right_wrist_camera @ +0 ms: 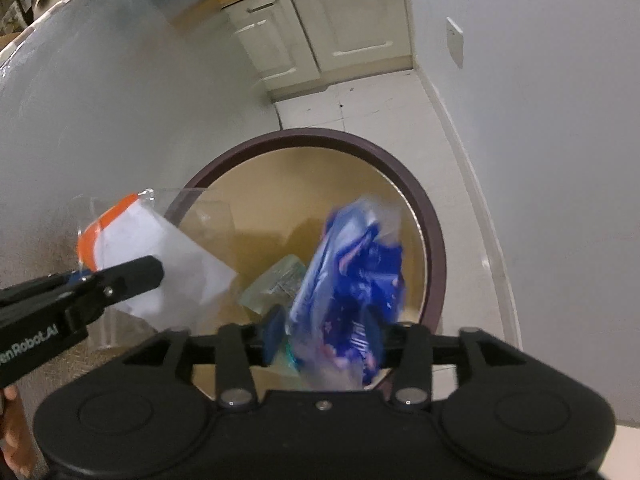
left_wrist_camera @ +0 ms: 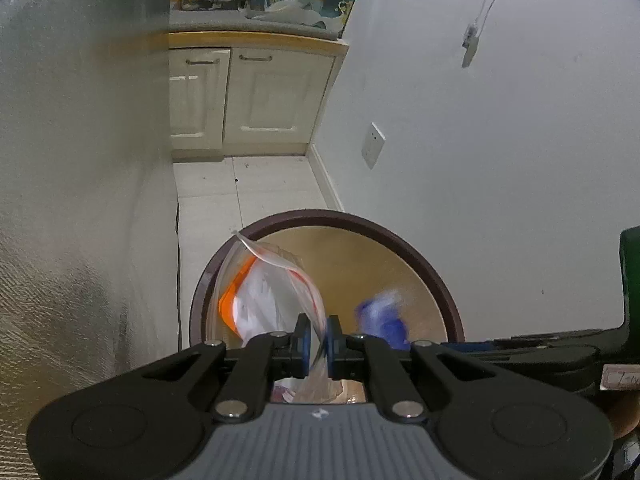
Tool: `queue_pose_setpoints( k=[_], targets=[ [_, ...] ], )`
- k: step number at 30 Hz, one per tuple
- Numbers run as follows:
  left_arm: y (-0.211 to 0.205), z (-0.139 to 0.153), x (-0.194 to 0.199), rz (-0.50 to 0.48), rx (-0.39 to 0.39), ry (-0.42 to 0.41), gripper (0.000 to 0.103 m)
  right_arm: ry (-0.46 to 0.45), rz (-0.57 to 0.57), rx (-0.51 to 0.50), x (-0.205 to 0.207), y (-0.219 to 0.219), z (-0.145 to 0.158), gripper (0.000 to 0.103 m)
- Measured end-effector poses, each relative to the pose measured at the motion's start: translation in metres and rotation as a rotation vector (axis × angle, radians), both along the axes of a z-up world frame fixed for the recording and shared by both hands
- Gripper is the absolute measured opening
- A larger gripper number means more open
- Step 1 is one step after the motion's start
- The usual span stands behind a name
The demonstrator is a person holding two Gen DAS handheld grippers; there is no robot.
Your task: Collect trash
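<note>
A round trash bin (left_wrist_camera: 424, 256) with a dark brown rim and tan inside stands on the floor; it also shows in the right wrist view (right_wrist_camera: 434, 240). My left gripper (left_wrist_camera: 318, 338) is shut on a clear plastic bag with an orange and white insert (left_wrist_camera: 260, 300) and holds it over the bin's left side; the bag also shows in the right wrist view (right_wrist_camera: 152, 248). My right gripper (right_wrist_camera: 322, 330) has its jaws apart around a blurred blue and white wrapper (right_wrist_camera: 352, 272) over the bin. A pale packet (right_wrist_camera: 276, 284) lies inside the bin.
A silver textured surface (left_wrist_camera: 80, 200) rises close on the left. Cream cabinets (left_wrist_camera: 256, 100) stand beyond on the tiled floor (left_wrist_camera: 272, 184). A white wall (left_wrist_camera: 500, 140) with a switch plate (left_wrist_camera: 373, 145) runs along the right.
</note>
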State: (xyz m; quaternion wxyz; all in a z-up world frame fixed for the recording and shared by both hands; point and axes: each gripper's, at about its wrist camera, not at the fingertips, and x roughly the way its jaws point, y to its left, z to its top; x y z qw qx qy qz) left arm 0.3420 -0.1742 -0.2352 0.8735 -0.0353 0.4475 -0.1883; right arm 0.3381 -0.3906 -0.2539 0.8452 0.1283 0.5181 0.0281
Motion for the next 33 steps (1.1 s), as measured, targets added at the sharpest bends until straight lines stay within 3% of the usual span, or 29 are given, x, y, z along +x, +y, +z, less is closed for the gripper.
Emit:
queue_pose_setpoints(
  k=[6,13,15,17,18,27,33],
  targets=[
    [-0.005,-0.007,0.004,-0.027,0.007,0.013,0.007,-0.001,0.000,-0.014,0.002,-0.004,-0.001,0.049],
    [-0.019,-0.017,0.004,-0.124,-0.031,0.013,0.010,-0.022,-0.003,-0.011,-0.005,-0.004,0.005,0.049],
    [-0.022,-0.023,0.004,-0.133,-0.006,0.033,0.019,-0.026,-0.013,-0.005,-0.006,-0.006,0.005,0.049],
    [-0.021,-0.029,0.004,-0.120,0.020,0.061,0.043,-0.027,-0.022,-0.003,-0.007,-0.008,0.006,0.049],
    [-0.020,-0.032,0.005,-0.109,0.033,0.074,0.047,-0.025,-0.025,-0.004,-0.007,-0.008,0.006,0.048],
    [-0.013,-0.032,0.002,-0.085,0.122,0.103,0.051,-0.012,-0.026,-0.014,-0.014,-0.011,0.006,0.048],
    [-0.015,-0.029,-0.002,-0.081,0.149,0.105,0.060,-0.017,-0.020,-0.026,-0.017,-0.012,0.008,0.049]
  ],
)
